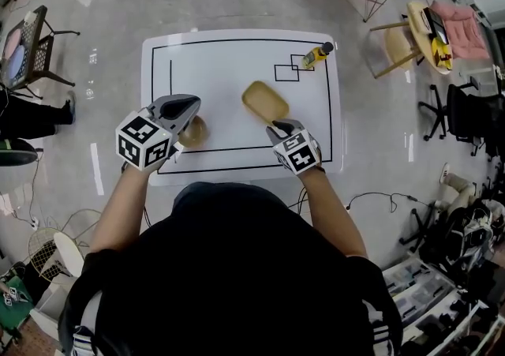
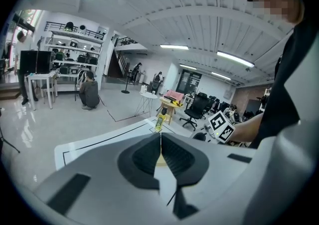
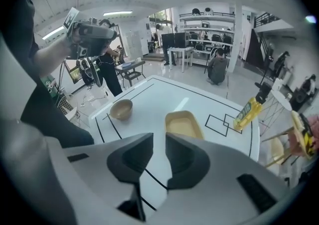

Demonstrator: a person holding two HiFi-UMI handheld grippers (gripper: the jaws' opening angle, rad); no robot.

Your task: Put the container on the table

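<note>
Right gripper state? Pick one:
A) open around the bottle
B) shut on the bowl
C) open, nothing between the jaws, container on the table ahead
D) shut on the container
C: in the right gripper view the right gripper has its jaws apart with only table showing between them, and the container lies on it just beyond the tips.

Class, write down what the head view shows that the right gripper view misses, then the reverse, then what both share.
Head view only: the right gripper's marker cube. Right gripper view only: its own parted jaws and the far shelves. Both: the table, bowl, container, bottle and left gripper.
</note>
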